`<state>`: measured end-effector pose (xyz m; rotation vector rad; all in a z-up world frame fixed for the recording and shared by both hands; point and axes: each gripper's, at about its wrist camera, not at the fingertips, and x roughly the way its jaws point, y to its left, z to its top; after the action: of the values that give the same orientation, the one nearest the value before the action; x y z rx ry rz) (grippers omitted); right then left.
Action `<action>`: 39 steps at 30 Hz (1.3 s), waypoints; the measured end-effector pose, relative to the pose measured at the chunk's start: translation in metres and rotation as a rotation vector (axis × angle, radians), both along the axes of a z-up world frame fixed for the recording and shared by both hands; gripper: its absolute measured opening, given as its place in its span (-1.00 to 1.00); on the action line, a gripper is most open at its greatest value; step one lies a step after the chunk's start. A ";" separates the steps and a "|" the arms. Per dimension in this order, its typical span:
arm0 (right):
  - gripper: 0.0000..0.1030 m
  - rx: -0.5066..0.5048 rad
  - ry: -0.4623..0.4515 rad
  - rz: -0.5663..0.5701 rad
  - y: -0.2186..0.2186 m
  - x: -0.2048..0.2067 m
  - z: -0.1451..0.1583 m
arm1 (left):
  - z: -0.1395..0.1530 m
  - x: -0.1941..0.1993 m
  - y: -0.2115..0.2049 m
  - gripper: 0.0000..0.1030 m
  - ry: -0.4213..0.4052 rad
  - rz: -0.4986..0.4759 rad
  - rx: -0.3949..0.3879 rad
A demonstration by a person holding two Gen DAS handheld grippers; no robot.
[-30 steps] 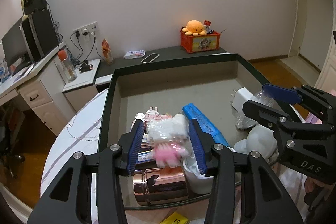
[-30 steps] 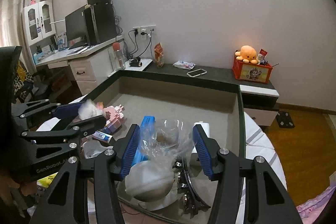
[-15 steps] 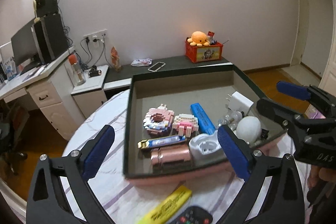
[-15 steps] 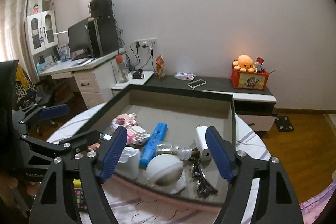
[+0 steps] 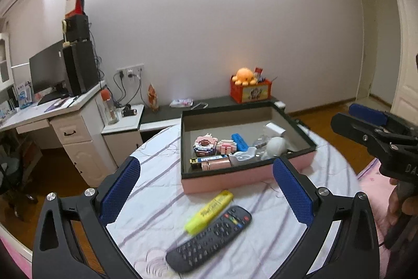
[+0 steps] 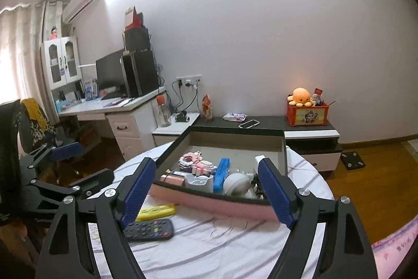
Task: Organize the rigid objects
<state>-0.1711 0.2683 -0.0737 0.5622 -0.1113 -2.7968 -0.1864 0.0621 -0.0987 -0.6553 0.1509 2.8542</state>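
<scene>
A pink box (image 5: 245,178) with a dark rim stands on the round table and holds several items: pink block toys (image 5: 205,145), a blue case (image 5: 239,141), a white bulb (image 5: 277,145), a white charger (image 5: 274,130) and a rose-gold cylinder (image 5: 215,163). In front of the box lie a yellow highlighter (image 5: 209,211) and a black remote (image 5: 209,239). My left gripper (image 5: 205,161) hangs back from the box, jaws opening wide, nothing between them. My right gripper (image 6: 207,161) is also back from the box (image 6: 209,203), jaws opening and empty.
The table wears a white cloth with purple stripes (image 5: 156,174). Behind it runs a low dark cabinet (image 6: 261,126) with a phone (image 6: 248,123) and a red crate with an orange plush (image 6: 300,97). A white desk with a monitor (image 5: 47,75) stands at the left.
Both grippers let go of the items they held over the box, opened wide and pulled back and up. The highlighter and remote have come into view.
</scene>
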 end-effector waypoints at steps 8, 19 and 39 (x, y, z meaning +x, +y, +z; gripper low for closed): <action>0.67 0.053 0.097 -0.033 -0.018 0.064 0.008 | 0.009 0.063 -0.018 0.99 0.055 0.003 0.026; 0.69 0.103 0.105 0.014 -0.036 0.096 0.011 | 0.014 0.091 -0.032 0.99 0.080 0.032 0.002; 0.69 0.110 -0.023 0.027 -0.039 0.068 -0.027 | -0.037 0.059 -0.057 1.00 -0.059 0.081 -0.020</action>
<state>-0.1035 0.2293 -0.1004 0.6165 0.0455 -2.7835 -0.1278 0.0055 -0.1356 -0.7661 0.1476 2.9100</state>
